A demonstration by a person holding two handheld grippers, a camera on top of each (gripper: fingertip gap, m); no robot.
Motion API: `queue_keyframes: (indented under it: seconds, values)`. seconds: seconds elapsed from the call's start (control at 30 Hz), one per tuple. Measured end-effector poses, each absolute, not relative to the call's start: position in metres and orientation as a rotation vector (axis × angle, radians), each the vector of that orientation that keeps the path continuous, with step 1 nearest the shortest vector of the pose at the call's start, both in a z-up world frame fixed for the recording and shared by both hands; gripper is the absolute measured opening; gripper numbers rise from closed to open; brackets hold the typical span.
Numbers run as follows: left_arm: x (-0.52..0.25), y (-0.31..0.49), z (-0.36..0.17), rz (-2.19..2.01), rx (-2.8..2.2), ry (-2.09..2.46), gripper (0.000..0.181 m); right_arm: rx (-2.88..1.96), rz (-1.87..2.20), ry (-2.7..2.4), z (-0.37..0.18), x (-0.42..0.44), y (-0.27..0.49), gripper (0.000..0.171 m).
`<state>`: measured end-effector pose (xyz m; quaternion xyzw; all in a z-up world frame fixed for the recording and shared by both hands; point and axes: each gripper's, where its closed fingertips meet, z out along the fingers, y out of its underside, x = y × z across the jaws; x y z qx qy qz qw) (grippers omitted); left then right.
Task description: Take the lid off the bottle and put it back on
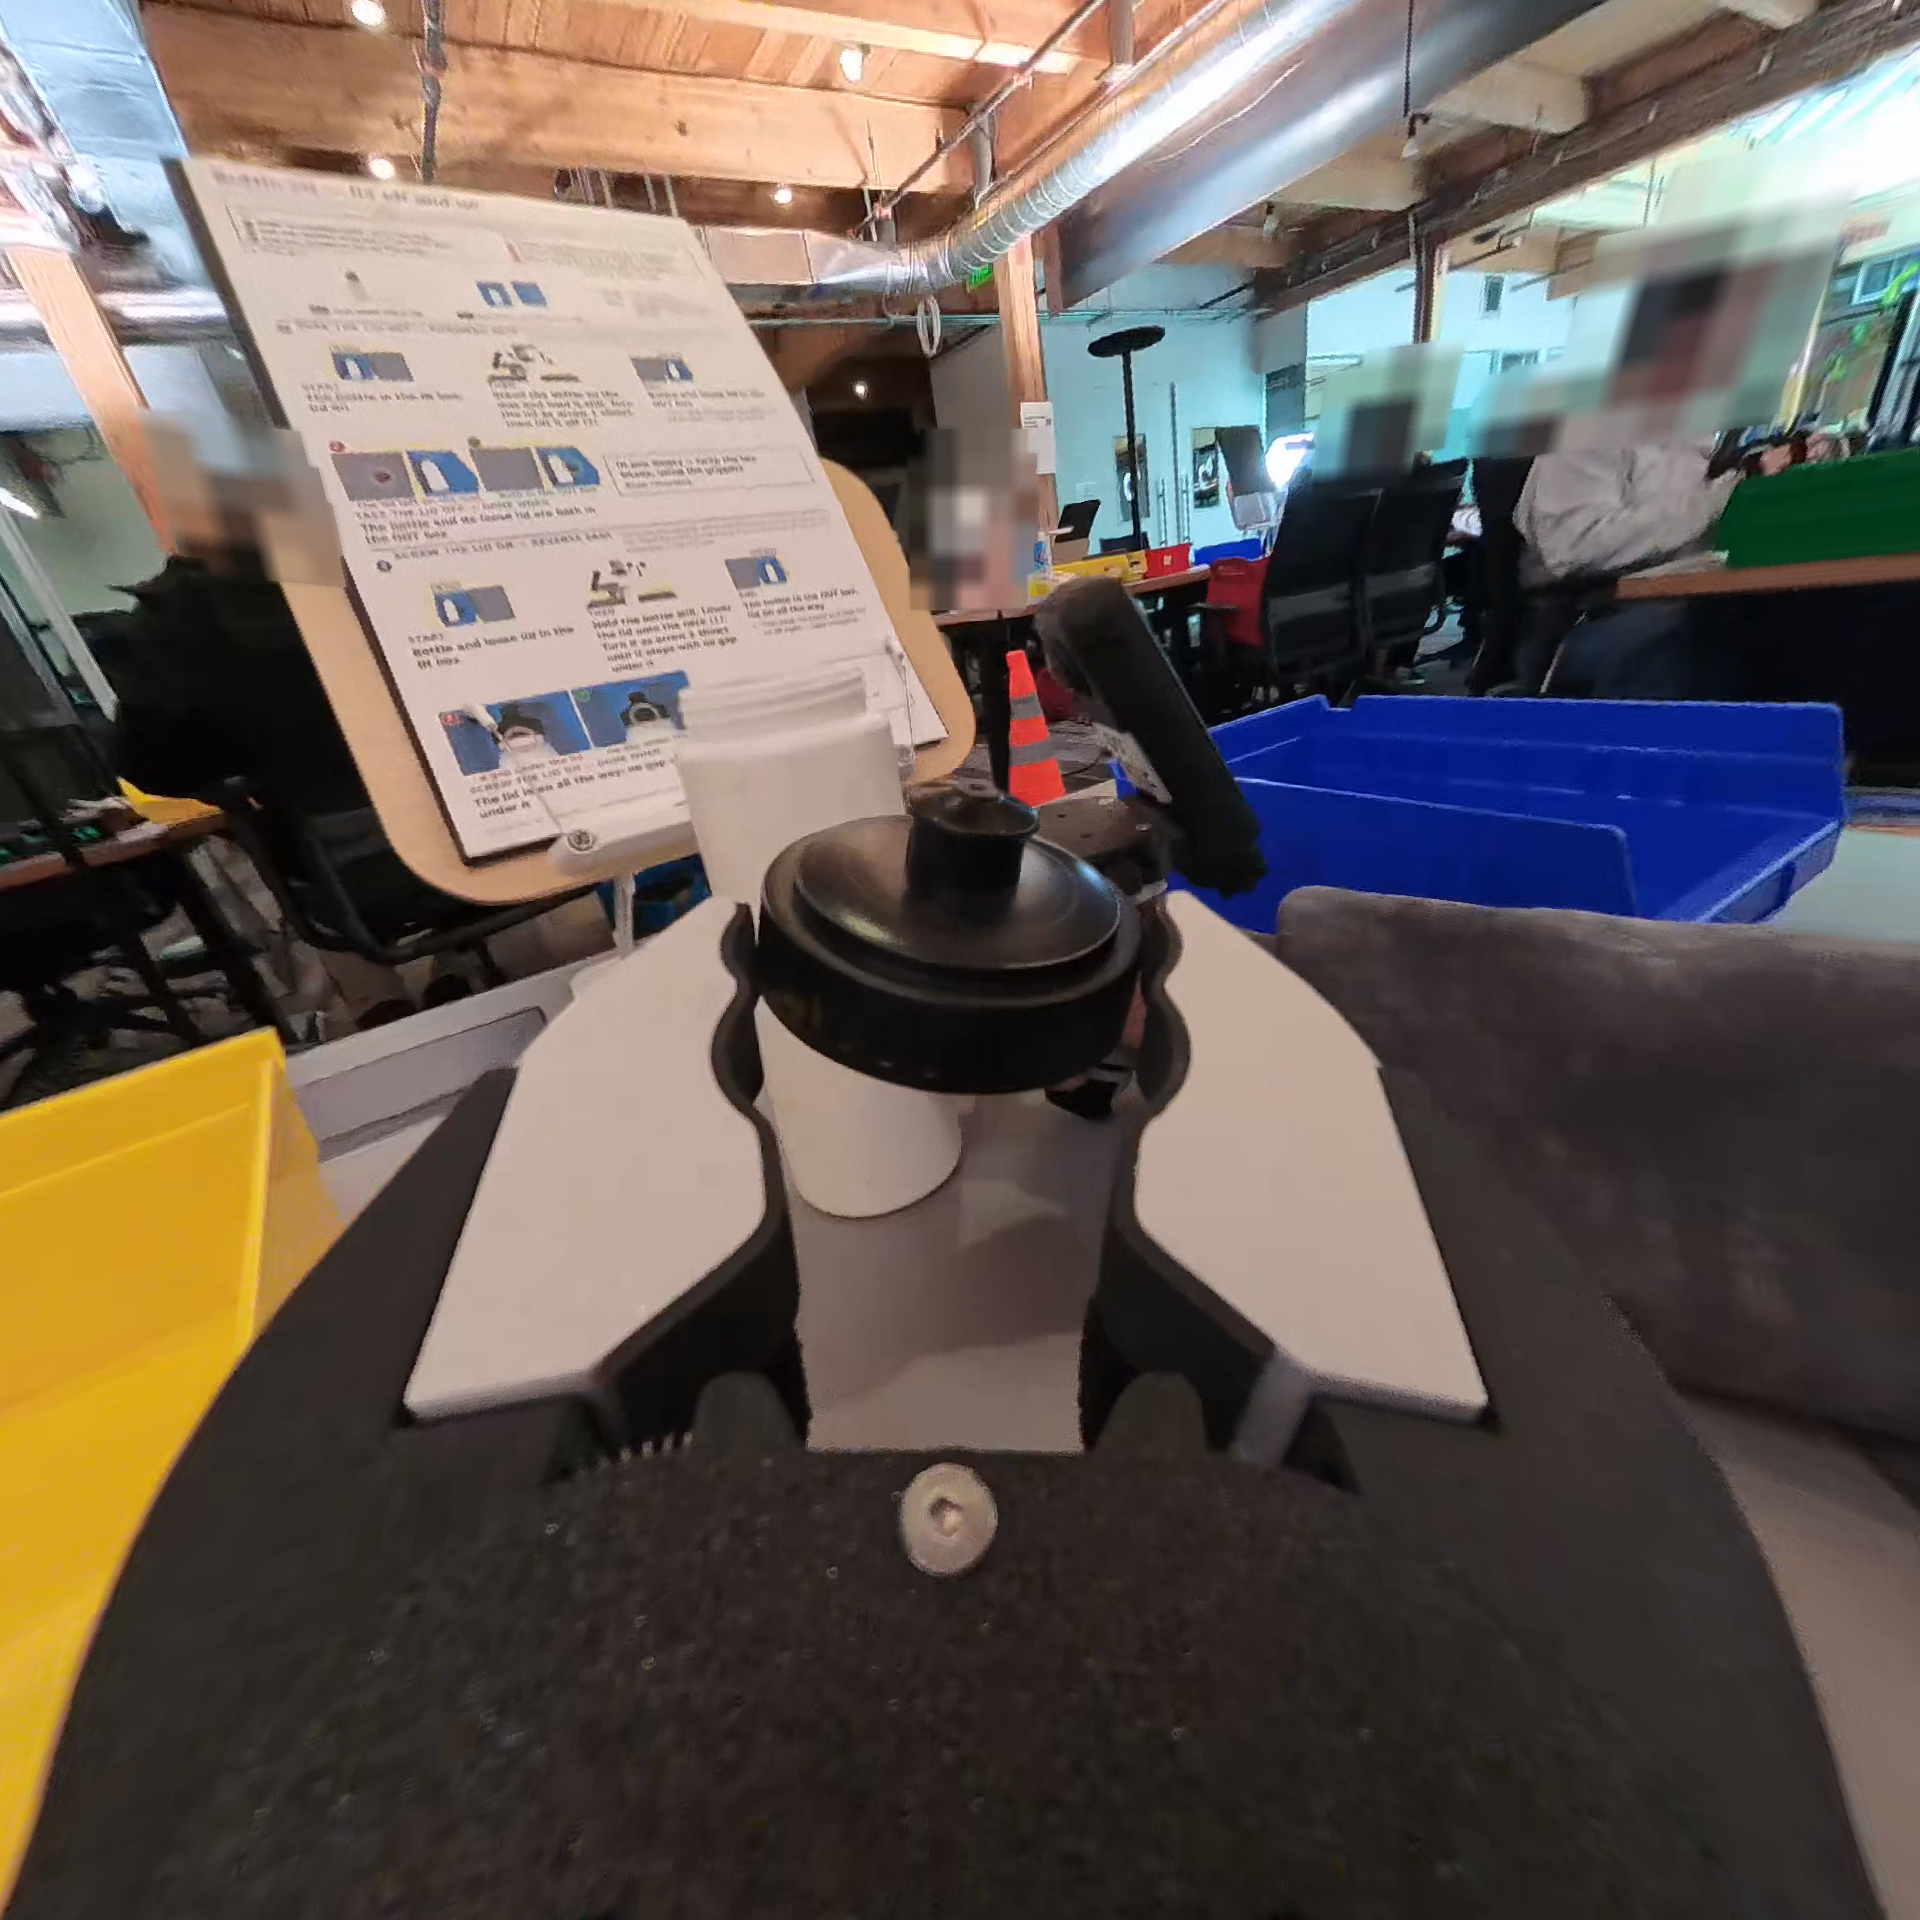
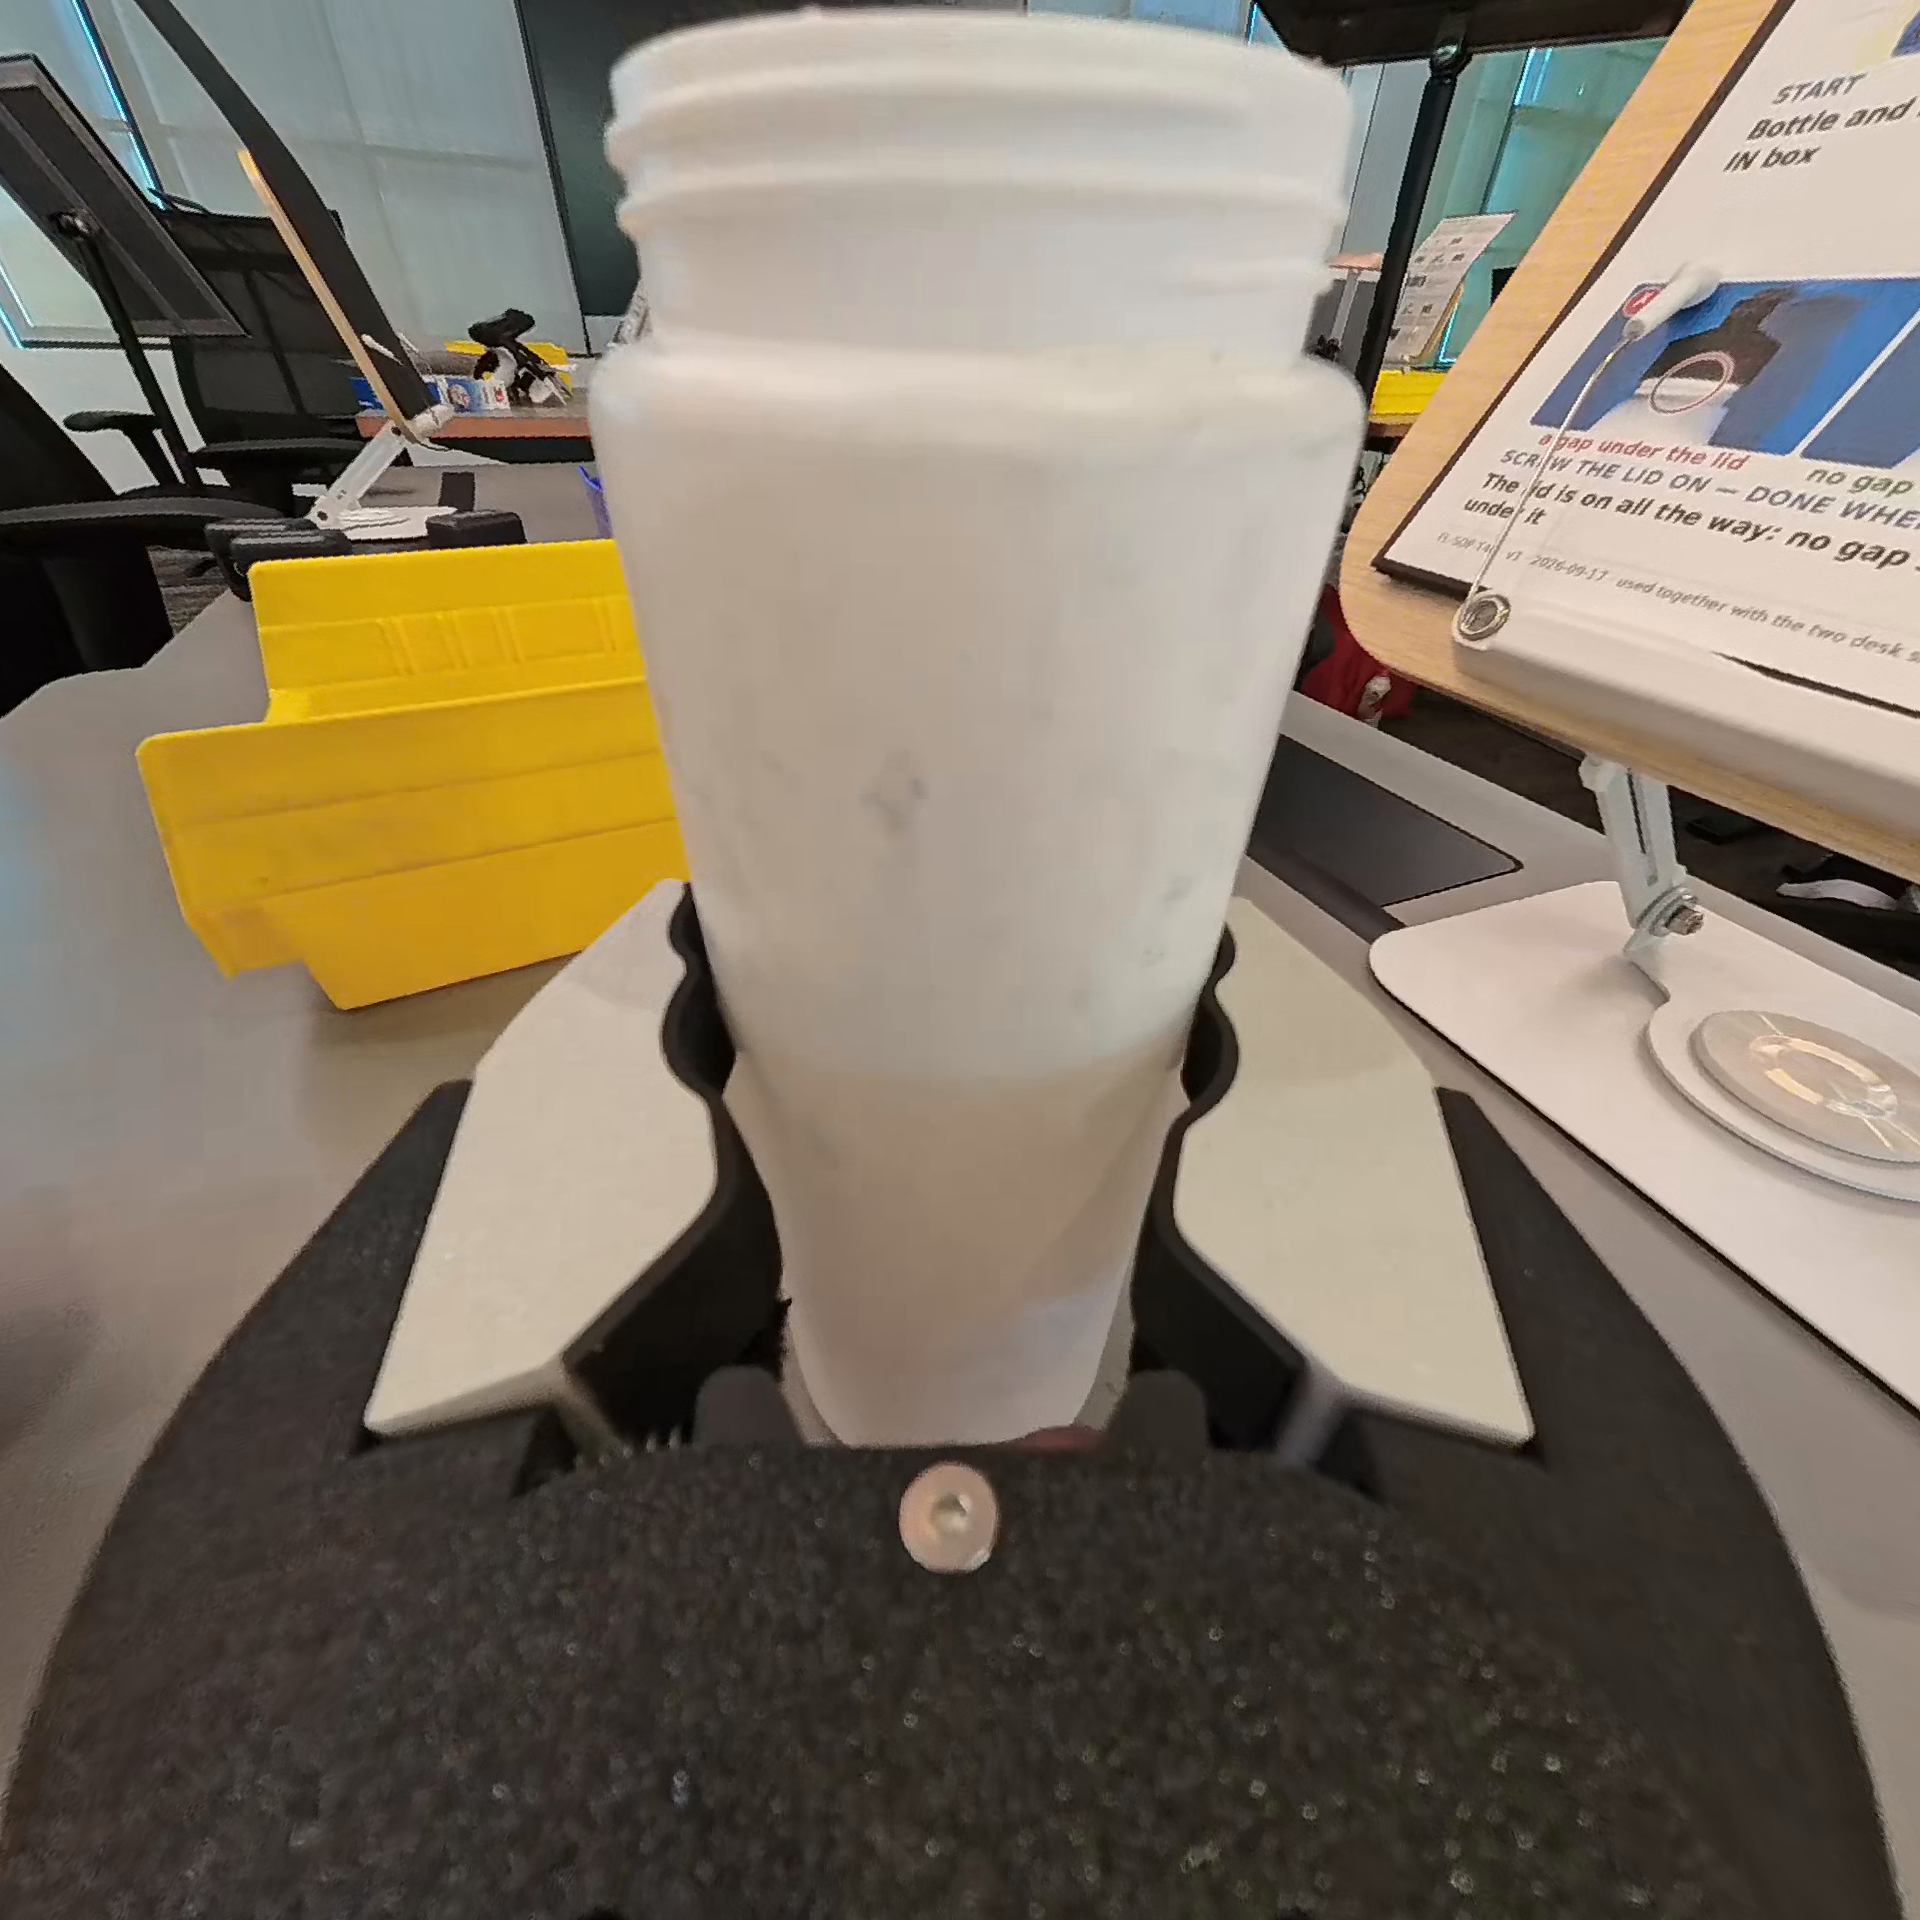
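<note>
Between the fingers of my left gripper [image 1: 945, 997] sits the black lid [image 1: 940, 956], clamped by its rim with its spout pointing up, fully clear of the bottle [image 2: 966, 644]. The bottle is white, upright, with its threaded neck bare, and my right gripper [image 2: 956, 1039] is closed around the lower body, so the threads stay free for the lid to come down on. I judge that split is deliberate: one side steadies the body, the other turns the lid.

From the left wrist view, the bottle [image 1: 821, 935] stands just behind and slightly left of the lid, and its open mouth rises above the lid's level. So the lid is near the bottle but not over the neck; I would need to lift it and bring it across before any thread can catch. Removal looks done, with the refit yet to begin.

Farther out, a yellow bin [image 2: 416, 769] rests on the grey table [image 2: 125, 1039] to the bottle's left, and an instruction sheet [image 2: 1704, 343] on a tilted stand is at the right. The left wrist view also shows a blue bin [image 1: 1538, 810] beyond the lid and a grey cloth [image 1: 1621, 1122] beside my gripper.
</note>
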<state>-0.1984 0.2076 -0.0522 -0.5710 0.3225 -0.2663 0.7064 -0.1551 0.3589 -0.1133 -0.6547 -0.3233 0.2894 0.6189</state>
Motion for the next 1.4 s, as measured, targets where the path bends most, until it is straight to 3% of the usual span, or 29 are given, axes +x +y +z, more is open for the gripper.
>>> queue_keyframes:
  seconds: [0.3,0.63,0.8,0.93,1.13,1.4]
  values:
    - [-0.196,0.222,-0.09,-0.609,-1.466,0.726,0.07,-1.538,0.663,-0.668,-0.097,-0.143,0.359,0.087]
    - [-0.193,0.216,-0.096,-0.69,-1.51,0.728,0.07,-1.446,0.069,-0.648,0.122,-0.042,0.285,0.087]
    - [-0.186,0.208,-0.095,-0.699,-1.491,0.768,0.07,-1.559,-0.463,-0.807,0.17,0.044,0.259,0.087]
    - [-0.181,0.204,-0.095,-0.699,-1.485,0.787,0.07,-1.743,-0.933,-1.107,0.134,0.112,0.254,0.087]
    - [-0.181,0.205,-0.097,-0.693,-1.494,0.79,0.07,-1.804,-1.298,-1.683,0.016,0.192,0.253,0.087]
    - [-0.184,0.212,-0.106,-0.711,-1.539,0.778,0.07,-1.455,-1.173,-2.324,-0.104,0.226,0.244,0.087]
